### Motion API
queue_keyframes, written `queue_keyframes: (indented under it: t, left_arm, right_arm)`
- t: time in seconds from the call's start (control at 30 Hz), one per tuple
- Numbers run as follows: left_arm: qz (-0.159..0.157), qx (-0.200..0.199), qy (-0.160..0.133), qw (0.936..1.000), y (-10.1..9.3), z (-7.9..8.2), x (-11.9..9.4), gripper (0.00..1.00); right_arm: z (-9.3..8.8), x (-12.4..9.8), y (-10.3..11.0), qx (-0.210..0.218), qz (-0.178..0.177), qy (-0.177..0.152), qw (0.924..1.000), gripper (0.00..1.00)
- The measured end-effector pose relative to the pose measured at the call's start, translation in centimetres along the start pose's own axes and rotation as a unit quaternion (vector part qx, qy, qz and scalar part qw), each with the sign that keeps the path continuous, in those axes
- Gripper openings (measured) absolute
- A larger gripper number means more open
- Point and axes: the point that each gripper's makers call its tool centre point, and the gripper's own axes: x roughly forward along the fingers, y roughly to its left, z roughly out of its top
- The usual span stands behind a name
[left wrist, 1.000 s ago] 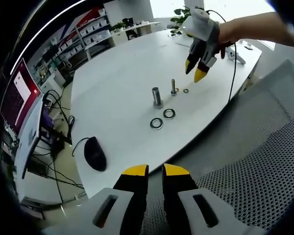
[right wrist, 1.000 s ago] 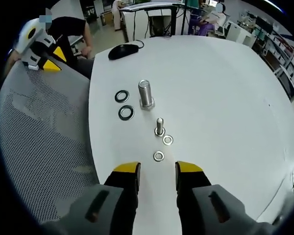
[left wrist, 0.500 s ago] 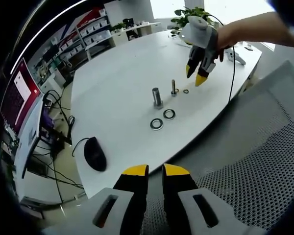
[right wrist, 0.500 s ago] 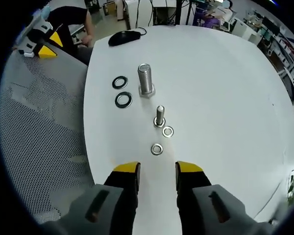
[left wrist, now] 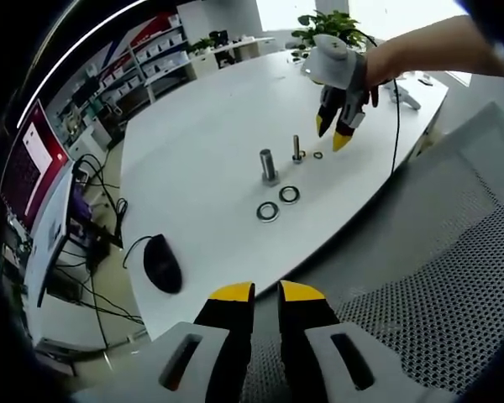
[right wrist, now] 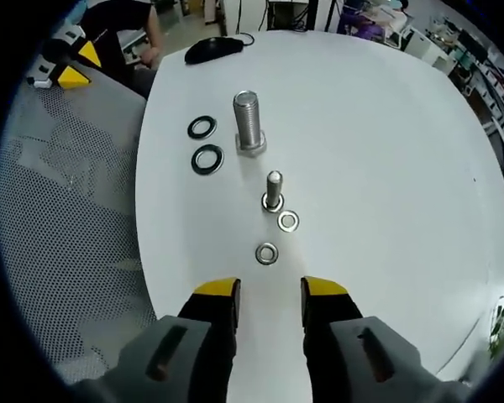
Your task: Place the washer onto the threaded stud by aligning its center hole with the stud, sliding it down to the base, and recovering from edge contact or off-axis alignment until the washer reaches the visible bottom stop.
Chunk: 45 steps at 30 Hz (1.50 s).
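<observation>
The small threaded stud (right wrist: 273, 191) stands upright on the white table (right wrist: 386, 168). One small silver washer (right wrist: 289, 221) lies at its foot and a second (right wrist: 267, 253) lies nearer me. My right gripper (right wrist: 270, 294) hovers open just short of that nearer washer, holding nothing. In the left gripper view, the right gripper (left wrist: 332, 133) hangs over the stud (left wrist: 297, 149) and a small washer (left wrist: 317, 154). My left gripper (left wrist: 266, 294) hovers off the table above a mesh chair, jaws a narrow gap apart and empty.
A large bolt (right wrist: 249, 122) stands behind the stud with two dark large washers (right wrist: 207, 158) to its left. A black mouse (right wrist: 212, 49) lies at the far edge. The mesh chair (right wrist: 67, 252) borders the table, and the left gripper (right wrist: 63, 63) shows beyond it.
My right gripper has moved in over the table toward the stud and the small washers, which now sit lower and closer in its view. The left gripper has stayed still.
</observation>
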Motion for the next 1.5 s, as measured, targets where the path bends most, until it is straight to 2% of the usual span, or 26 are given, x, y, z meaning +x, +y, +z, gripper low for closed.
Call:
queue_keyframes:
  t: [0.33,0.67,0.8,0.87,0.93,1.17,1.23,1.43,1.5]
  left_arm:
    - [0.0,0.0,-0.001,1.0,-0.1,0.1,0.1,0.09]
    - [0.001,0.0,-0.004,1.0,-0.1,0.2,0.1,0.09]
    - [-0.002,0.002,-0.001,1.0,-0.2,0.1,0.1,0.09]
    - [-0.001,0.002,-0.001,1.0,-0.1,0.2,0.1,0.09]
    - [-0.002,0.003,0.0,1.0,-0.2,0.1,0.1,0.09]
    - [-0.001,0.002,-0.001,1.0,-0.1,0.2,0.1,0.09]
    - [-0.001,0.002,-0.001,1.0,-0.1,0.2,0.1,0.09]
    - [0.0,0.002,0.001,1.0,-0.1,0.1,0.1,0.09]
    - [-0.001,0.003,0.003,1.0,-0.1,0.0,0.1,0.09]
  right_arm:
    - [-0.7,0.6,-0.1,-0.011,0.005,0.022,0.9997,0.32]
    - [-0.4,0.6,-0.8,-0.006,-0.005,0.015,0.9999,0.3]
    - [-0.1,0.7,-0.5,0.0,0.0,0.008,1.0,0.29]
    - [0.0,1.1,0.1,-0.005,0.011,0.013,0.9998,0.25]
    - [0.1,1.5,0.1,-0.026,0.008,0.016,0.9995,0.25]
    - [0.9,2.4,0.6,-0.027,0.016,0.021,0.9993,0.24]
    - [0.9,2.5,0.3,-0.044,0.011,0.028,0.9986,0.22]
    - [1.2,2.6,0.3,-0.028,0.008,0.035,0.999,0.2]
    - [1.1,2.6,0.4,-0.049,0.007,0.045,0.9978,0.2]
